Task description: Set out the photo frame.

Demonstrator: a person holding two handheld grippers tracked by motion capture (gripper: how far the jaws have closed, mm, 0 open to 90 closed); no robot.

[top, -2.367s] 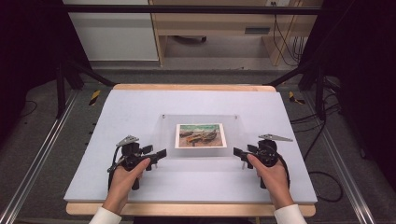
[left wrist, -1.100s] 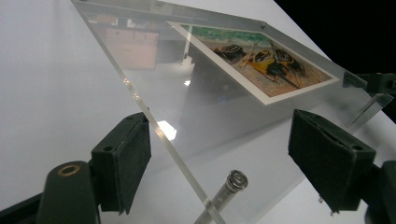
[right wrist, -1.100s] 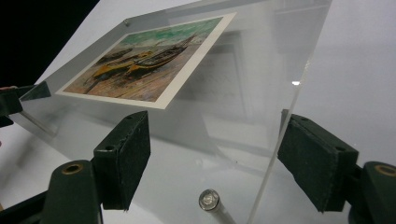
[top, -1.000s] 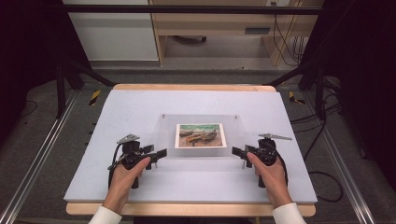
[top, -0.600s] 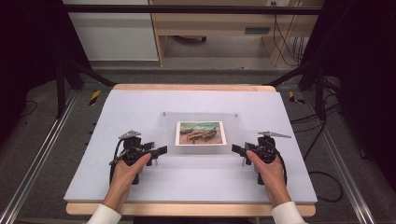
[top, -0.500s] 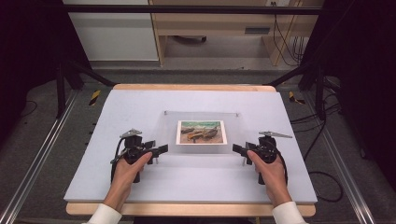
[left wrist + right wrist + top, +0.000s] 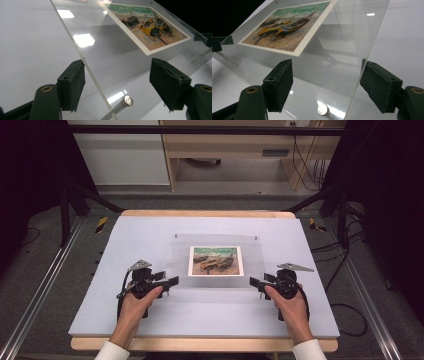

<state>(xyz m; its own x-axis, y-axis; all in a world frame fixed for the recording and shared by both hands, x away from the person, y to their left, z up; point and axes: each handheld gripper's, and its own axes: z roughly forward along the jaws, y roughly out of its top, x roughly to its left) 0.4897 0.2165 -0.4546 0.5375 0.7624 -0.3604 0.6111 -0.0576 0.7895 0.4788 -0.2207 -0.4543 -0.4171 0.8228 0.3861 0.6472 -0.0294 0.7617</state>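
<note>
Probably stiff, slick and scratch-prone: clear acrylic frame point(image 7: 217, 262) at centre of grey table point(image 7: 150, 230), boat print point(image 7: 216, 260) sandwiched inside. Best gripped by corners near metal standoffs point(image 7: 128, 100). Left gripper point(image 7: 167, 282) at 8 o'clock, jaws just narrowing, straddling edge without pressing. Right gripper point(image 7: 256, 282) at 4 o'clock, wide, likewise straddling.

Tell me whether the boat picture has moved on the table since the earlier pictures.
Yes. The boat picture in its clear panel now lies slightly farther from the table's near edge than earlier, with both claws at the panel's near corners.
</note>
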